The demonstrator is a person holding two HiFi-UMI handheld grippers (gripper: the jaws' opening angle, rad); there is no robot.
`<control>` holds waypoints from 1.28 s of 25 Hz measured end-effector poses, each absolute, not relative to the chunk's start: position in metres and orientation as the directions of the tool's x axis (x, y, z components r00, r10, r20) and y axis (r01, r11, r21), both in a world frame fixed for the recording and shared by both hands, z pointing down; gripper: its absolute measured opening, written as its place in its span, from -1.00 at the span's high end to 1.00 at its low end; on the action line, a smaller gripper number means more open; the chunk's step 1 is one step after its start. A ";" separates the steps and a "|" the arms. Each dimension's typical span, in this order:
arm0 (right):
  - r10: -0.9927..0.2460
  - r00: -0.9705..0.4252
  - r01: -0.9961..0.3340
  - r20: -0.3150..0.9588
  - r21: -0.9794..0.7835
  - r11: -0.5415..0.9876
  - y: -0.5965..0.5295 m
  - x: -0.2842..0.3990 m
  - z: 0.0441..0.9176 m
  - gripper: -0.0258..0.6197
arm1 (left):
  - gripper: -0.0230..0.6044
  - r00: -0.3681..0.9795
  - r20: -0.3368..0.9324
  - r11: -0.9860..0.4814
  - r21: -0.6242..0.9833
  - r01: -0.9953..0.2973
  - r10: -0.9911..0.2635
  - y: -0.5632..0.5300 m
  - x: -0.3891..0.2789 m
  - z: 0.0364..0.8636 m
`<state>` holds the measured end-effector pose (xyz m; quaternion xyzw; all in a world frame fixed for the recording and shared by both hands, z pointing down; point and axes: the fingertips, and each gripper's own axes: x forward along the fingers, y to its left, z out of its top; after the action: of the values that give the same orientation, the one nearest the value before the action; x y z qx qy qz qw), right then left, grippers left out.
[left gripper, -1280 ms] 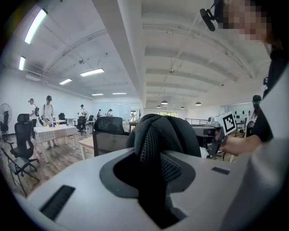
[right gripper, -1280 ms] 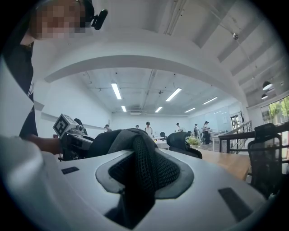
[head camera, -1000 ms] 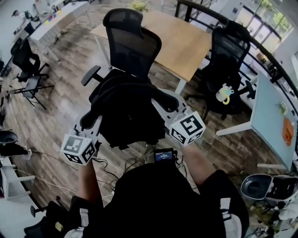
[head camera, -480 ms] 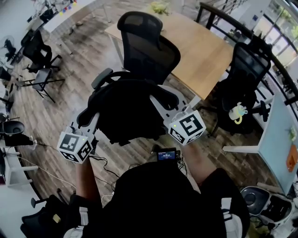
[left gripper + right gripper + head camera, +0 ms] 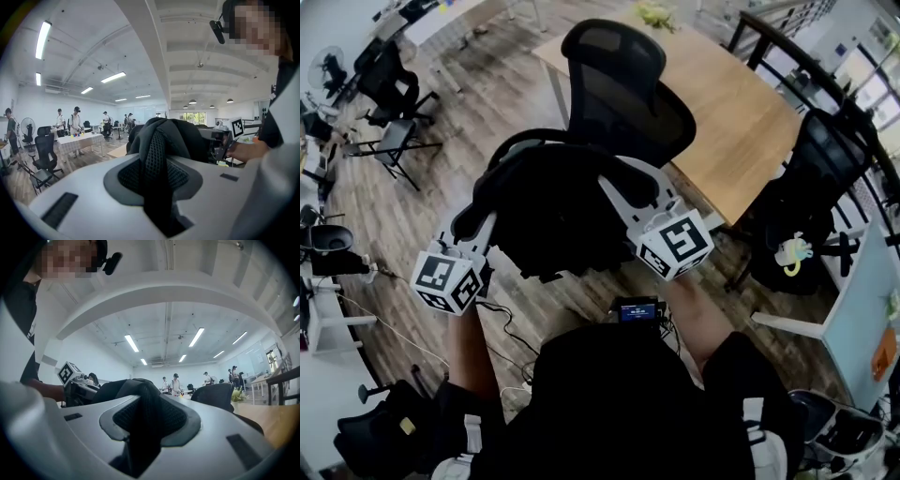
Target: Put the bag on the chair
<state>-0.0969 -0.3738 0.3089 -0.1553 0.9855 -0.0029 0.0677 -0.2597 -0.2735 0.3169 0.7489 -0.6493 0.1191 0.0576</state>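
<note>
Between the two grippers, in the head view, hangs the black bag (image 5: 553, 211). It is spread in front of the black mesh chair (image 5: 623, 89), so only the backrest and headrest show above it. Whether the bag touches the seat I cannot tell. That chair stands at the near edge of the wooden table (image 5: 750, 122).

My left gripper (image 5: 480, 230) grips the bag's left side and my right gripper (image 5: 628, 187) its right, but from above I cannot see what exactly they hold. The gripper views settle that. The left gripper view shows a padded mesh strap (image 5: 157, 164) pinched tight in the gap of its white jaws. The right gripper view shows a second strap (image 5: 145, 423) clamped the same way. Only those two views show people (image 5: 75, 119) standing far across the room.
</note>
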 end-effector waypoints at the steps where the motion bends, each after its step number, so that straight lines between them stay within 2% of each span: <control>1: -0.303 -0.944 -0.302 -0.131 -0.027 0.953 -0.379 -0.104 0.312 0.53 | 0.59 0.125 0.255 -0.146 -0.063 -0.987 -0.959 -0.278 -0.267 0.321; 10: -0.330 -0.941 -0.326 -0.081 -0.064 0.943 -0.429 -0.167 0.351 0.53 | 0.59 0.166 0.292 -0.178 -0.016 -0.984 -0.942 -0.331 -0.331 0.363; 17: -0.395 -0.918 -0.396 0.044 -0.163 0.904 -0.465 -0.207 0.425 0.54 | 0.59 0.279 0.372 -0.259 0.104 -0.960 -0.885 -0.378 -0.377 0.442; 27: -0.451 -0.884 -0.465 0.127 -0.129 0.876 -0.513 -0.269 0.468 0.54 | 0.59 0.368 0.393 -0.300 0.225 -0.927 -0.843 -0.436 -0.440 0.501; 32: -0.478 -0.863 -0.505 0.163 -0.233 0.831 -0.523 -0.278 0.509 0.55 | 0.59 0.402 0.435 -0.326 0.240 -0.914 -0.806 -0.454 -0.453 0.535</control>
<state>-0.2781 -0.5230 0.5091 -0.2573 0.9556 -0.1351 -0.0491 -0.4533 -0.4539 0.5352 0.8056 -0.5339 0.1191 0.2278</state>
